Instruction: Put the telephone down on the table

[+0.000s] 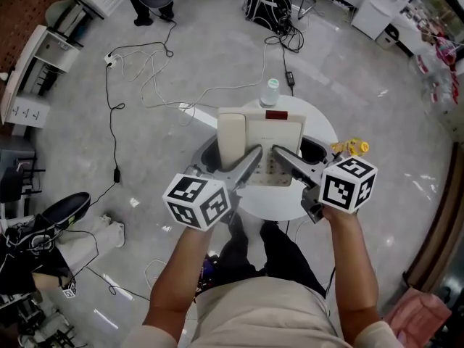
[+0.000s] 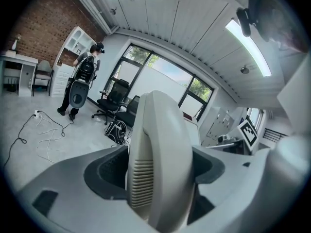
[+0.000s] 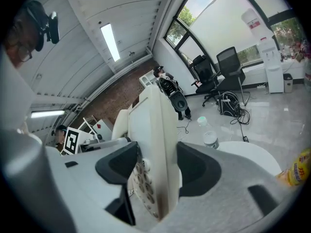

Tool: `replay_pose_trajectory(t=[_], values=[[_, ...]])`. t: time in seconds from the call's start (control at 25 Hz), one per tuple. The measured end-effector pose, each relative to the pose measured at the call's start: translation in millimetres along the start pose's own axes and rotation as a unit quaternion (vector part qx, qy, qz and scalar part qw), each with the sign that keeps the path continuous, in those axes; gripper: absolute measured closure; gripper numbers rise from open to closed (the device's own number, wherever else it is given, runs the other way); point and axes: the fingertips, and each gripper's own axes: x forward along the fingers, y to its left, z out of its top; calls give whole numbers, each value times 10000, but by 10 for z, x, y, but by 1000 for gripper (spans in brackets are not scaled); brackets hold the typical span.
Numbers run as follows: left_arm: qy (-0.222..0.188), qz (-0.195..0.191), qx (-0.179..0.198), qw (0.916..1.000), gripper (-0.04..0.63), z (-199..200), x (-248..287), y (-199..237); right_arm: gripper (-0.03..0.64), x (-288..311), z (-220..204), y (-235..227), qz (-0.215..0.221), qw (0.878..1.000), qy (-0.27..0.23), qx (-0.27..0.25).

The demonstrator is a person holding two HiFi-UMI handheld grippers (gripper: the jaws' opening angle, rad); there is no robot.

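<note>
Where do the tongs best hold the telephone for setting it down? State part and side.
Two grips, both from the person's side: left tongs across the handset, right tongs on the telephone at its near edge beside the keypad. The body is wide and flat and the handset may lift off, so holding each half should keep it level.

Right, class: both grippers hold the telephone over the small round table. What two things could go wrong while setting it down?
1. The left gripper clamps only the handset, the right gripper only one edge of the telephone; uneven lowering could pull the handset off.
2. A bottle stands on the table just behind the telephone; nudging forward could topple it.
</note>
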Motion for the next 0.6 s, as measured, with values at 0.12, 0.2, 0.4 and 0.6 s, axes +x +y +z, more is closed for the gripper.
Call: replay_pose_trajectory(t=[0.12, 0.2, 0.4, 0.6], values=[[80, 30, -69, 9999, 232, -63, 103, 104, 370, 95, -33, -120, -15, 9999, 66, 76], [140, 50, -138, 9998, 232, -110, 158, 170, 370, 153, -59, -187, -29, 9999, 123, 116], [267, 111, -264, 9992, 232, -238, 305, 334, 370, 302, -137, -370, -46, 9995, 232, 224], [400, 176, -314, 9986, 233, -401, 426, 486, 368, 438, -271, -543, -48, 9989, 297, 360]])
